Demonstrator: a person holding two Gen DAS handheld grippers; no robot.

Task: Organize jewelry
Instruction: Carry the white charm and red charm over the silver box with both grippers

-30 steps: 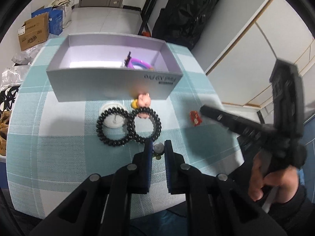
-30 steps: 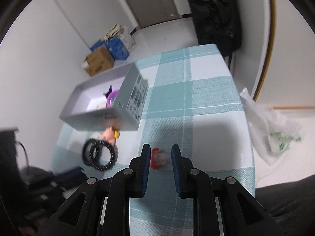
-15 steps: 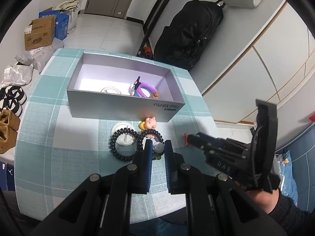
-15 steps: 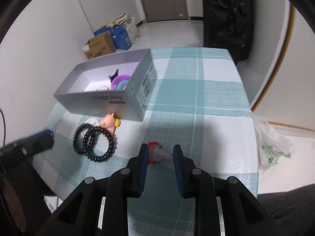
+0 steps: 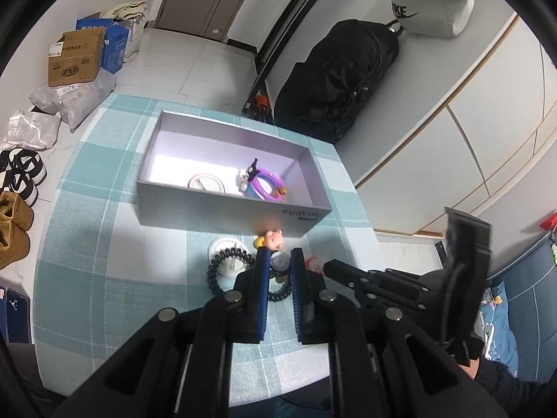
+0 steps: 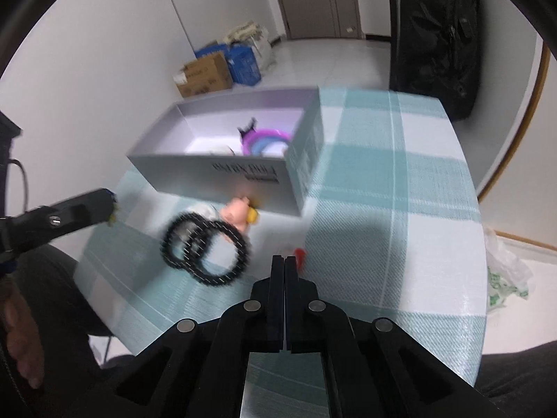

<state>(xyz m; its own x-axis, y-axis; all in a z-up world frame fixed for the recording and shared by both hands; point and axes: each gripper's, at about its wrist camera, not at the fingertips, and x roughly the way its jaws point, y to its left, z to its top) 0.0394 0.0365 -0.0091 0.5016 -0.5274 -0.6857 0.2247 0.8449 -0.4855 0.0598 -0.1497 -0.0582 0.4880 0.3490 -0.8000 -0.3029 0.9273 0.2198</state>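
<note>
My left gripper (image 5: 280,264) is shut on a small grey round charm (image 5: 279,262) with a yellowish bit hanging under it, held above two black bead bracelets (image 5: 222,273). A pink pig charm (image 5: 274,238) lies against the front wall of the grey open box (image 5: 226,205). Inside the box are a purple bracelet (image 5: 266,183) and a white round piece (image 5: 206,182). My right gripper (image 6: 284,261) has its jaws closing to fully together, low over the cloth. A small red item (image 6: 300,255) shows just right of its tips; nothing shows between the pads.
The checked teal tablecloth (image 6: 383,191) runs to a rounded edge on the right. A white disc (image 5: 225,248) lies under the black bracelets. A black backpack (image 5: 334,76) stands behind the table, and cardboard boxes (image 5: 75,59) and shoes sit on the floor at left.
My left gripper has drawn back and up with the charm, so more of the box shows. My right gripper's jaws have closed, and it has rolled and shifted beside the red item.
</note>
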